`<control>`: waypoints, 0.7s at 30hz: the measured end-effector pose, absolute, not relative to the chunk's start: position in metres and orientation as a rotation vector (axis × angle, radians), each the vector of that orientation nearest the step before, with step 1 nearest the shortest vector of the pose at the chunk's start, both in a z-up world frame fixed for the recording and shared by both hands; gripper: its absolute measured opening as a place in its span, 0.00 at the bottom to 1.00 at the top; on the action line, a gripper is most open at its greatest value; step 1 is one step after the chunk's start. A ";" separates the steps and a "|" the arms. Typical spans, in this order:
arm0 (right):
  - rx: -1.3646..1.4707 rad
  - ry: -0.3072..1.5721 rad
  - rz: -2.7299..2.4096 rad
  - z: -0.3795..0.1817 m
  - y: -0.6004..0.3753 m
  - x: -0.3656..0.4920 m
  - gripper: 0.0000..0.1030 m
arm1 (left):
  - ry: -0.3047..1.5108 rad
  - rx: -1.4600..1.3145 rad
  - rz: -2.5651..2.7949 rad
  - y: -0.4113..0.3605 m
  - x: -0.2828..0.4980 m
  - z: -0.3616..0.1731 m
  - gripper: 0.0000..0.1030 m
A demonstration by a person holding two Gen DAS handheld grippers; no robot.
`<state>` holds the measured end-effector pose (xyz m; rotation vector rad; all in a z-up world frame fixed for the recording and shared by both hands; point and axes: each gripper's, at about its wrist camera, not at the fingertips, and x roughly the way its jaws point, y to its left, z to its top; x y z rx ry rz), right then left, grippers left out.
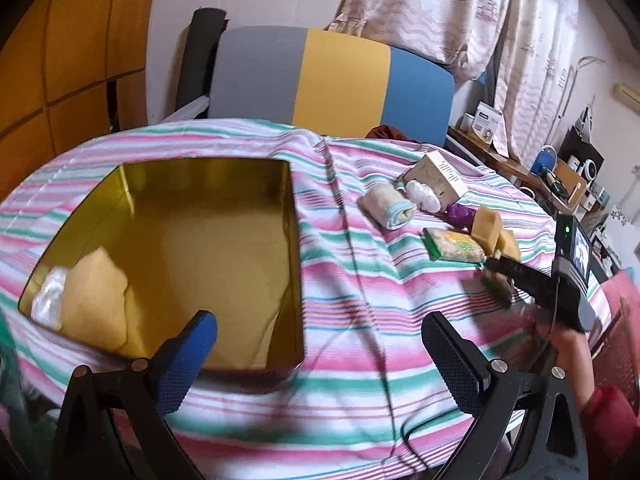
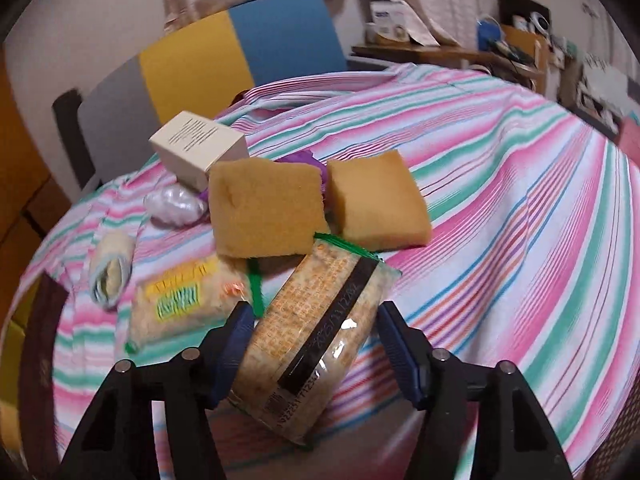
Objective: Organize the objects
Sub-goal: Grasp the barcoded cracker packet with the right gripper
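A clear snack pack (image 2: 316,340) with a black stripe lies tilted between the fingers of my right gripper (image 2: 314,308), whose blue pads press its two sides. In the left wrist view that gripper (image 1: 500,272) sits at the right of the striped cloth. Beyond it lie a second snack pack (image 2: 180,304), two yellow sponges (image 2: 268,208) (image 2: 376,200), a white carton (image 2: 200,144), a rolled cloth (image 2: 110,272) and a pearly white lump (image 2: 174,204). My left gripper (image 1: 320,356) stands open by the near corner of a golden box (image 1: 180,240), which holds a yellow sponge (image 1: 96,292) and a white lump (image 1: 50,300).
A grey, yellow and blue chair back (image 1: 332,80) stands behind the table. A cluttered shelf (image 1: 560,176) runs along the far right under curtains. A dark cable (image 1: 384,320) crosses the striped cloth (image 1: 360,400). A person's hand (image 1: 568,344) holds the right gripper.
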<state>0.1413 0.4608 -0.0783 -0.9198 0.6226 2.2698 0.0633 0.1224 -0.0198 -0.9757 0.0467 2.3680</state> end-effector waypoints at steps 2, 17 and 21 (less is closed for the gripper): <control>-0.923 0.571 2.287 -0.078 0.461 0.148 0.60 | 0.071 -0.958 2.369 0.132 0.062 -0.015 1.00; -0.832 0.563 2.379 -0.088 0.468 0.157 0.59 | 0.440 -0.873 2.132 0.284 0.030 -0.019 1.00; -0.799 0.590 2.402 -0.090 0.470 0.161 0.59 | 0.504 -0.856 2.019 0.326 0.015 -0.031 1.00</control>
